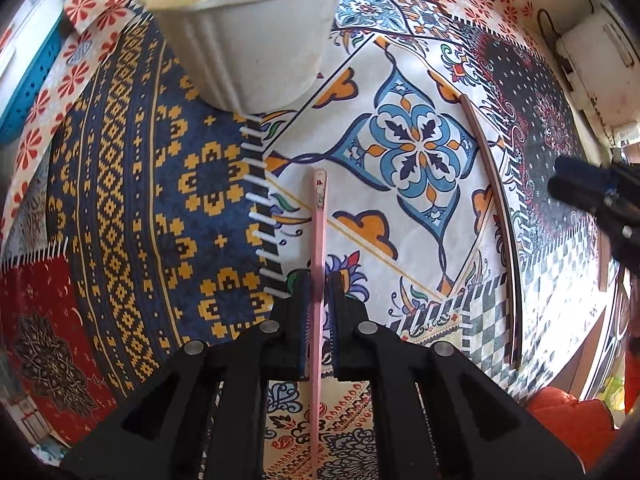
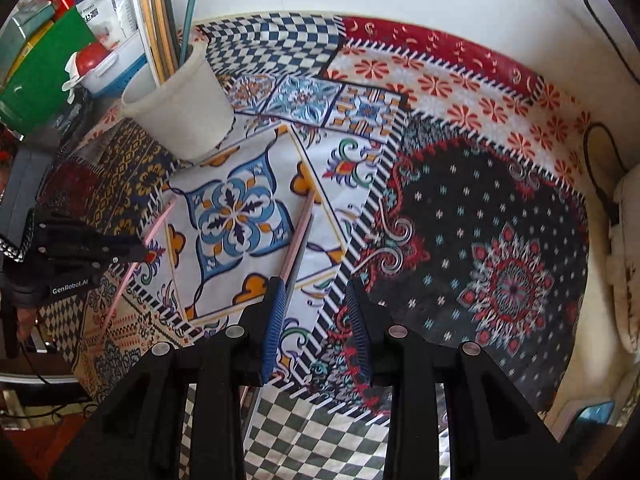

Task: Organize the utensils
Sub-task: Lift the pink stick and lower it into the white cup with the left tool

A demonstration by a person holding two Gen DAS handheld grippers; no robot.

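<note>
My left gripper [image 1: 320, 280] is shut on a pink chopstick [image 1: 319, 248] that points forward toward a cream ribbed utensil cup [image 1: 248, 36], which holds several sticks. The cup also shows in the right wrist view [image 2: 180, 108] at upper left. A brown chopstick [image 1: 496, 216] lies on the patterned cloth to the right. In the right wrist view it [image 2: 298, 236] lies just ahead of my left finger. My right gripper [image 2: 316, 312] is open and empty above the cloth. The left gripper [image 2: 132, 250] with the pink chopstick [image 2: 136, 260] shows at left.
A patchwork tablecloth [image 2: 480, 208] covers the table. A blue perforated basket [image 1: 28, 80] and green and red boxes [image 2: 44, 64] stand at the far left behind the cup. A white device with cables [image 1: 592, 64] sits along the right edge.
</note>
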